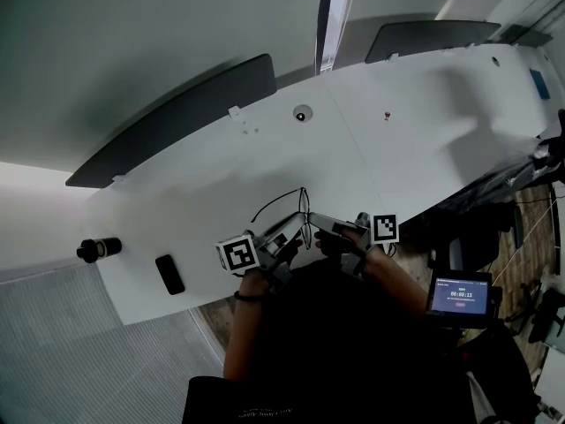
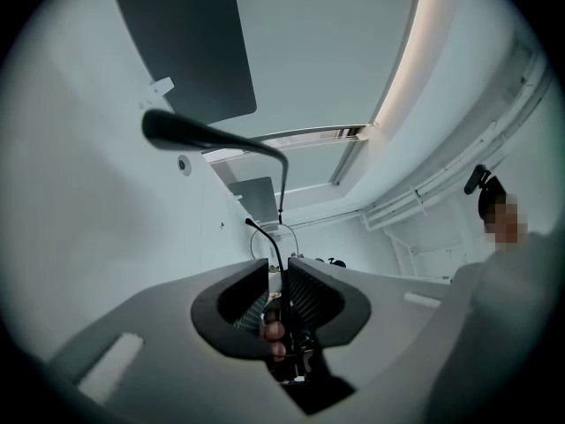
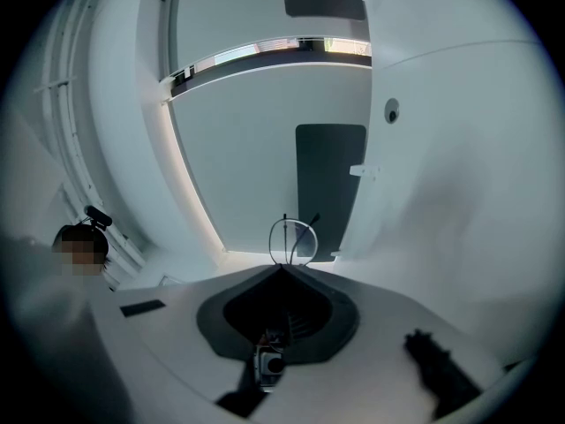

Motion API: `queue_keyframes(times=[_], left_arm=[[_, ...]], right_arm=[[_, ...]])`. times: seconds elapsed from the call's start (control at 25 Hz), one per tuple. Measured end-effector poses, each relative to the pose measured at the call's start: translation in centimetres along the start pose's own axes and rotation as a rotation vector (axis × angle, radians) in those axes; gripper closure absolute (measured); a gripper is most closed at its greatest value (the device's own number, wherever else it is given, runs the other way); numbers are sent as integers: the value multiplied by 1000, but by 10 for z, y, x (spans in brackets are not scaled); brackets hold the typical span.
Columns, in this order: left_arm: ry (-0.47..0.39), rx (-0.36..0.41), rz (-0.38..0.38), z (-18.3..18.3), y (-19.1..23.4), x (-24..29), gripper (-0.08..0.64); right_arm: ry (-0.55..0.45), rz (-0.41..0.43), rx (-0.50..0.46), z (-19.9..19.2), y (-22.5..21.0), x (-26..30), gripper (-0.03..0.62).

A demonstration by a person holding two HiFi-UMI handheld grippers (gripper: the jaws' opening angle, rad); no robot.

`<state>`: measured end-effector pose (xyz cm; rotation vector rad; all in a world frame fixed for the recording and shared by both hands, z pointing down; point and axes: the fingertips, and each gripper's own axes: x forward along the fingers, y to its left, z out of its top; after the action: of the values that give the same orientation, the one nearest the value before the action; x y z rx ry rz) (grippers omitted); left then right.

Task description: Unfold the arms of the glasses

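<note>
Holding the glasses [image 1: 303, 203] up just over the worktop's [image 1: 397, 140] near edge, the right hand-held gripper [image 3: 282, 270] is clenching its tips on the thin wire rim. The left hand-held gripper [image 2: 278, 270] is sitting slightly parted around one slim arm [image 2: 274, 242], with its pads not visibly pressing. The frame is looking light, springy and easily bent, so I'm judging a soft pinch on the arm near its hinge safest.

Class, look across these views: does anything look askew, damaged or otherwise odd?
Nothing looks spilled or broken. Only the glasses sit unevenly, held over the white table: one arm juts out sideways while the other runs between the left hand-held gripper's jaws.
</note>
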<state>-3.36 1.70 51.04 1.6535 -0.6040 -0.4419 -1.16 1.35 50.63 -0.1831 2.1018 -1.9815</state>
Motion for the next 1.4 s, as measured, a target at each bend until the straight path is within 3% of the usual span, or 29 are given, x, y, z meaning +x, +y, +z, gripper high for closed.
queue_keyframes(times=[0.12,0.56,0.84,1.4], left_arm=[[-5,1,-13,1,-1,-1,528],[-55,-64,26,7,3,-13,545],[-115,-18,-21,17,-1,-19,548],[-205,-90,-60,13,-1,-27,555]], right_arm=[[-1,-9,0,0,-2,-1,583],[-68,-20,-23,11,-5,-6,583],[-133,-52,-38,26,-9,-16,583],[-257,-78,-13,44,-13,-35,583]])
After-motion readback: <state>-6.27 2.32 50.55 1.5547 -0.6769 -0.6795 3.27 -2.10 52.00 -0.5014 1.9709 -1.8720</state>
